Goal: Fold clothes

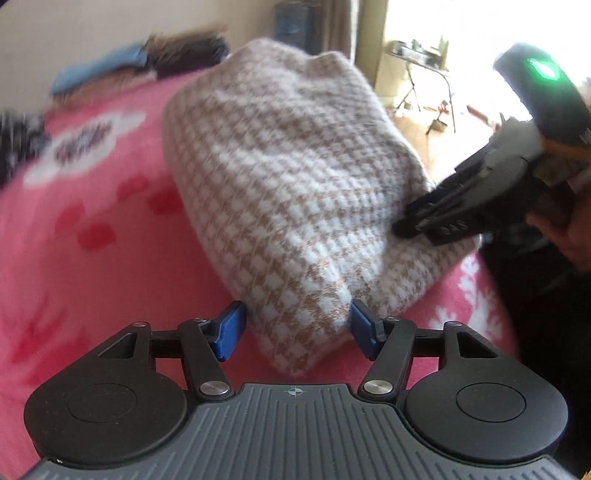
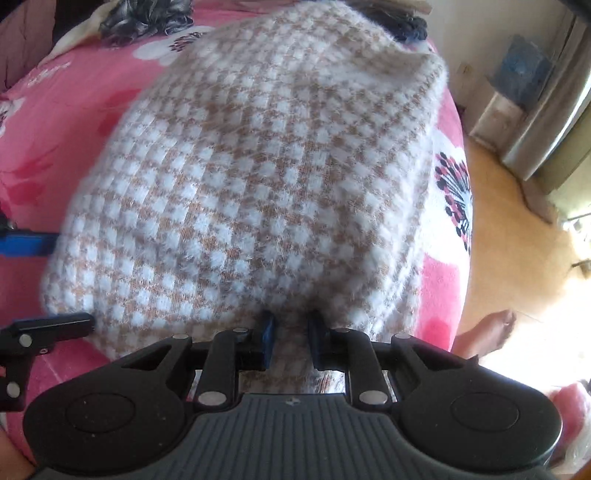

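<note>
A folded fuzzy sweater (image 1: 288,177) in a beige and white check lies on the pink flowered bedspread (image 1: 92,229). My left gripper (image 1: 297,328) is open, and the sweater's near corner sits between its blue pads without being pinched. My right gripper (image 2: 291,339) has its pads close together on the sweater's (image 2: 251,177) near edge, with fabric bunched between them. In the left wrist view, the right gripper (image 1: 406,223) bites into the sweater's right side, held by a hand (image 1: 569,229). One blue pad of the left gripper's fingers (image 2: 26,242) shows at the sweater's left edge.
Blue and dark garments (image 1: 140,59) are piled at the back of the bed, and more dark clothing (image 2: 144,14) lies beyond the sweater. The bed's edge runs close on the right, with tan floor (image 2: 517,258) and a bare foot (image 2: 487,332) below. A grey cabinet (image 2: 546,122) stands by the wall.
</note>
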### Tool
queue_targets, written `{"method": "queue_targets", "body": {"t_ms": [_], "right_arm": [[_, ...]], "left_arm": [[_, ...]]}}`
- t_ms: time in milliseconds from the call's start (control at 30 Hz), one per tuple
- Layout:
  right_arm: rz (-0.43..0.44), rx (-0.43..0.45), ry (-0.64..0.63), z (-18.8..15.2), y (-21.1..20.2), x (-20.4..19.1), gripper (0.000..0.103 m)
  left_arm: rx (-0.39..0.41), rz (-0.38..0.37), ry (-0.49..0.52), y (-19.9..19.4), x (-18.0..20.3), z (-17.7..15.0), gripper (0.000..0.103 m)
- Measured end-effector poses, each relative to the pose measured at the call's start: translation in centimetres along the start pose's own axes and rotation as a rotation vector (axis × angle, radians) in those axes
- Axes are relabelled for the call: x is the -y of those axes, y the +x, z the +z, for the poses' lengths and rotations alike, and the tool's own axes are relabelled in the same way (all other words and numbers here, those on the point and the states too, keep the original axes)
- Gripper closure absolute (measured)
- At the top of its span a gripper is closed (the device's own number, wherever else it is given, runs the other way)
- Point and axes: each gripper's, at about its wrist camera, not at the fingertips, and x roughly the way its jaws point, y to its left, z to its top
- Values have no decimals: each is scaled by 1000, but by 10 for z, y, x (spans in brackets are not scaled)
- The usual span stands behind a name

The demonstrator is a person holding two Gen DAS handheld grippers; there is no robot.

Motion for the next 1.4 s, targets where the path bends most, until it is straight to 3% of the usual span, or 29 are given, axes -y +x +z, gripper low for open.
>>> {"method": "queue_targets", "body": {"t_ms": [133, 233, 300, 400, 500, 533, 633, 733, 833, 900, 933, 1000, 1067, 1133, 1200, 1267, 1367, 1400], "right_arm": [[18, -6, 8, 15, -28, 8, 83], [12, 60, 13, 29, -61, 11, 81], [14, 109, 20, 37, -75, 14, 81], [7, 124, 44, 46, -62, 17, 81], [-13, 71, 35, 32, -12, 17, 82], [-10, 80, 43, 24, -6, 18, 82], [35, 72, 104, 19, -15, 30, 83], [36, 54, 70, 22, -25, 31, 84], [27, 129, 83, 39, -52, 36, 83], [24, 165, 100, 50, -56, 42, 83], [24, 180, 111, 56, -53, 45, 83], [23, 209, 134, 66, -49, 51, 83], [12, 176, 141, 61, -19, 56, 83], [7, 119, 153, 48, 19, 63, 82], [60, 122, 238, 47, 12, 79, 82], [46, 124, 220, 52, 1, 81, 82], [3, 158, 166, 62, -20, 80, 82], [3, 205, 172, 68, -33, 83, 82]], "left_arm": [[72, 1, -6, -29, -3, 2, 42], [159, 10, 1, -53, -4, 6, 43], [171, 15, 13, -47, -2, 17, 44], [161, 24, 38, -27, 4, 35, 57], [140, 35, 60, -4, 8, 48, 60], [114, 43, 61, 9, 7, 44, 57], [126, 53, 112, 11, 11, 36, 56], [148, 33, 113, -8, 8, 45, 63], [253, 19, 121, -30, 9, 62, 63], [279, 31, 155, -25, 15, 79, 63], [278, 38, 167, -18, 17, 86, 63], [196, 48, 155, 13, 15, 88, 62], [135, 47, 138, 42, 10, 84, 61], [185, 60, 175, 44, 14, 74, 61], [183, 67, 199, 39, 18, 75, 61], [186, 46, 187, 32, 14, 84, 62], [265, 35, 188, 19, 8, 105, 62], [291, 32, 188, 15, 6, 111, 62]]}}
